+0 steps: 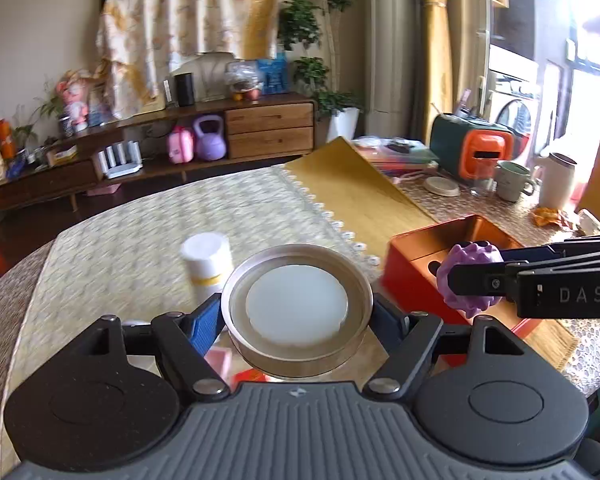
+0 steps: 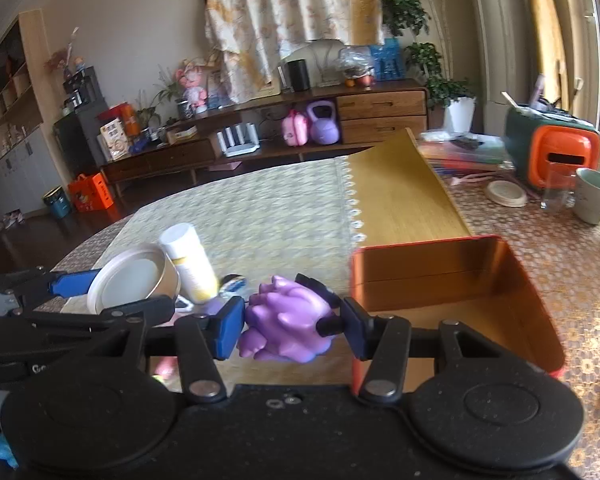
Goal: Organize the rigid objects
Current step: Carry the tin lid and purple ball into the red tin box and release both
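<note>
The left gripper (image 1: 298, 312) clamps a round tin (image 1: 296, 304) by its rim, above the counter (image 1: 140, 232). The right gripper (image 2: 290, 326) clamps a knobbly purple toy (image 2: 286, 328) just beside the open orange box (image 2: 500, 280). Both items converge on one opening; collision is likely. The toy's knobs offer uneven contact and may slip. The tin may tilt or strike the white bottle (image 1: 208, 264) nearby.

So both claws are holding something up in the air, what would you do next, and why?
Probably carry the purple spiky toy in the right gripper over the open orange box beside it: it looks empty. The left gripper holds the round tin.
</note>
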Motion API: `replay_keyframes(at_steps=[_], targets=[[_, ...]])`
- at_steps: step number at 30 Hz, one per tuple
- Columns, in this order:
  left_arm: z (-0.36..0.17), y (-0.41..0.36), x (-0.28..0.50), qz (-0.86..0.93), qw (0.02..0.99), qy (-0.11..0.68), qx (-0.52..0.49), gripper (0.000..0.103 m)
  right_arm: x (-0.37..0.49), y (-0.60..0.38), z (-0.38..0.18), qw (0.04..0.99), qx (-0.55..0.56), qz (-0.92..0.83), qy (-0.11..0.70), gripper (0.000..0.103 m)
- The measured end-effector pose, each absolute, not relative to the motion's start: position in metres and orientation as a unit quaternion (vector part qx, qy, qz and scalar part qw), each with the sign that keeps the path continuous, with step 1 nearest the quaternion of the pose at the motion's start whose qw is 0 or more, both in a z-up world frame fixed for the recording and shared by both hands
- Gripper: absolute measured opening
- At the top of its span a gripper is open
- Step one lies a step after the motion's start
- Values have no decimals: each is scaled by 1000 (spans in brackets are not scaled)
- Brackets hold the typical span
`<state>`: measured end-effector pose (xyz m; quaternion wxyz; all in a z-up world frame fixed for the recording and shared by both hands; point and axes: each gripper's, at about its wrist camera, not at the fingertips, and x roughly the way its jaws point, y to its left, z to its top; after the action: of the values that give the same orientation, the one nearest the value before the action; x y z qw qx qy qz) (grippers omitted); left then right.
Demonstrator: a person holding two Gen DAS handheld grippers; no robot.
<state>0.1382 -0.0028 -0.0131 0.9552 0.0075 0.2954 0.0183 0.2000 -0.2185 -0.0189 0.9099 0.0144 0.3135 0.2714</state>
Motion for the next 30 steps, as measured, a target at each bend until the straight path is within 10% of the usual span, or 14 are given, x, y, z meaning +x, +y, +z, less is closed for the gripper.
replay_keyframes(at_steps=[30], targets=[[-66,-167,325,-114,902,413,53,77,259,-305,-81,912,-63,226,336,51]])
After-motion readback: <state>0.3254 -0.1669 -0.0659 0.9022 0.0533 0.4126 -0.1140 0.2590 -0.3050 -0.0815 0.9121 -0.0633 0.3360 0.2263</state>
